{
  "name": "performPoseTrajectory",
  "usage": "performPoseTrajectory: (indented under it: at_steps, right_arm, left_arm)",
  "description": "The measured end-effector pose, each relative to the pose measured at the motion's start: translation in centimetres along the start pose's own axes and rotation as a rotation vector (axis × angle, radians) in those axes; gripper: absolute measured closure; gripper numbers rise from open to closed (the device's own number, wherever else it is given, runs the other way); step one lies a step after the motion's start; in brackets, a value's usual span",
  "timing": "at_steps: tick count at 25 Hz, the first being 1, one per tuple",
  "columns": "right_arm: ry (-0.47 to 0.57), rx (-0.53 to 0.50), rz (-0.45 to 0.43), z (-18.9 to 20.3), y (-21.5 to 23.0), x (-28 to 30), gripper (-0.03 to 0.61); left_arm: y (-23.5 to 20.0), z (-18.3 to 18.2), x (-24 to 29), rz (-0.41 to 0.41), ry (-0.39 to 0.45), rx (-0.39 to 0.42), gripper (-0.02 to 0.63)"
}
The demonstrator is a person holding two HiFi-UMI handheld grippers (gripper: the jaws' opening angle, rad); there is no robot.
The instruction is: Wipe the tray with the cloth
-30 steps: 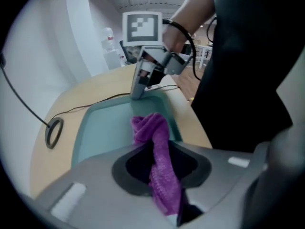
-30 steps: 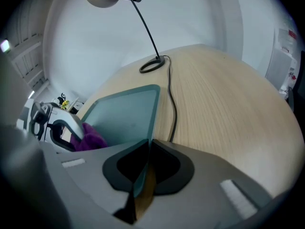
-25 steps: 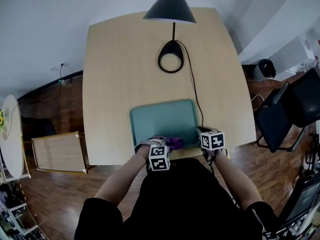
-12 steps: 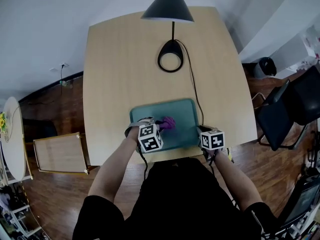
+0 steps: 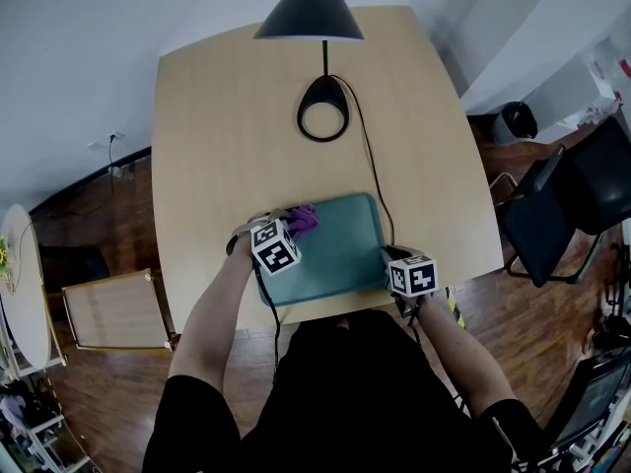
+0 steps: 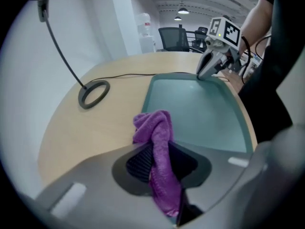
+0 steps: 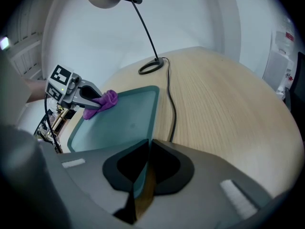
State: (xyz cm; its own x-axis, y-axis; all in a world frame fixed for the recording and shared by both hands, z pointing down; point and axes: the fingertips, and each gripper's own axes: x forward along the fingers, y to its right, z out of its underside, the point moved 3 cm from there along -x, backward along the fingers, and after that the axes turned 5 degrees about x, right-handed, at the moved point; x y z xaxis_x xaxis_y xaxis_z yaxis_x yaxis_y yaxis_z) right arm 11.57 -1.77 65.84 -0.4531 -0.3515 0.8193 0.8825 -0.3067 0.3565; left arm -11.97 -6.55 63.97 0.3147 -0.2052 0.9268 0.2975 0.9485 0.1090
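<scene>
A teal tray lies near the front edge of the wooden table. My left gripper is shut on a purple cloth at the tray's far left corner. In the left gripper view the cloth hangs bunched between the jaws of the left gripper, over the tray's rim. My right gripper sits at the tray's near right corner with its jaws closed on the rim. The right gripper view shows the right gripper over that teal edge, with the cloth across the tray.
A black desk lamp stands on a ring base behind the tray. Its cable runs down the table past the tray's right side. Black chairs stand to the right, and a wooden panel lies on the floor to the left.
The left gripper has carried the cloth from the tray's near edge across to its far left corner. The right gripper has stayed at the near right corner.
</scene>
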Motion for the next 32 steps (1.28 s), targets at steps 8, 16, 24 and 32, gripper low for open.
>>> performPoseTrajectory:
  at_steps: [8, 16, 24, 32]
  right_arm:
    - [-0.009, 0.000, 0.010, 0.2, 0.2, -0.1, 0.552]
    - [-0.020, -0.003, 0.029, 0.4, 0.6, 0.2, 0.552]
    - [-0.006, -0.010, 0.026, -0.2, 0.3, 0.1, 0.552]
    - [-0.001, -0.004, 0.033, 0.0, 0.2, 0.1, 0.552]
  left_arm:
    - [9.6, 0.1, -1.3, 0.111, 0.064, 0.032, 0.502]
    - [15.7, 1.0, -2.0, 0.213, 0.076, 0.060, 0.502]
    - [4.6, 2.4, -4.8, 0.001, 0.031, 0.109, 0.502]
    - [-1.1, 3.7, -3.6, -0.043, -0.033, 0.104, 0.502]
